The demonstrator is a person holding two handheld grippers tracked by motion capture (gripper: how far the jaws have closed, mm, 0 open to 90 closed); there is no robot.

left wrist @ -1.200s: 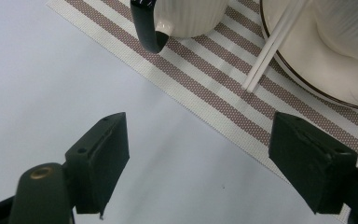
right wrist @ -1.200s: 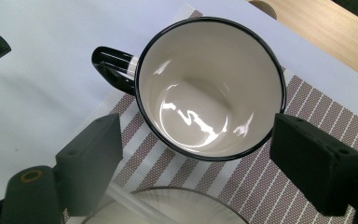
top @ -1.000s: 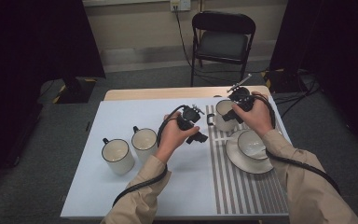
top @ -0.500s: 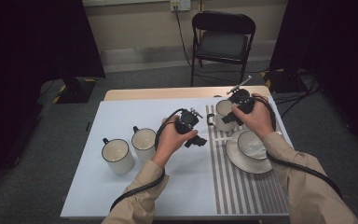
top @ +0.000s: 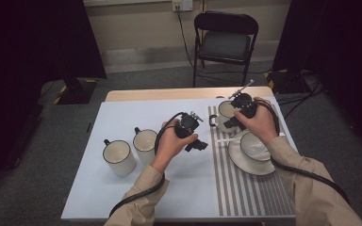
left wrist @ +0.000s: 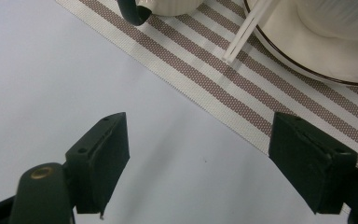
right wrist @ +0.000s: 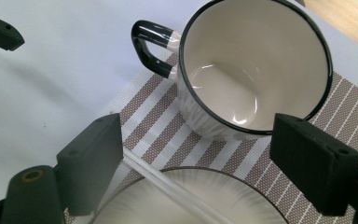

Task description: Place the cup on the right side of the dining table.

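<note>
A cream mug with a black rim and handle (right wrist: pixel 256 65) stands upright and empty on the striped placemat (top: pixel 245 193). My right gripper (right wrist: pixel 196 154) hovers open just above and before it, over the rim of a white plate (right wrist: pixel 177 200). In the high view the right gripper (top: pixel 232 123) sits between that mug (top: pixel 225 114) and the plate (top: pixel 238 160), which carries a bowl (top: pixel 254 145). A thin white stick (left wrist: pixel 247 30) juts off the plate. My left gripper (left wrist: pixel 200 154) is open over bare tabletop beside the placemat's edge (left wrist: pixel 205 88); the high view shows the left gripper (top: pixel 197 143) mid-table.
Two more cream mugs (top: pixel 119 157) (top: pixel 145 141) stand on the left half of the pale table (top: pixel 122 117). Cables trail from both grippers along the sleeves. A folding chair (top: pixel 226 42) stands beyond the far edge.
The left gripper has drifted slightly toward the person's side of the table. The right gripper has stayed by the mug.
</note>
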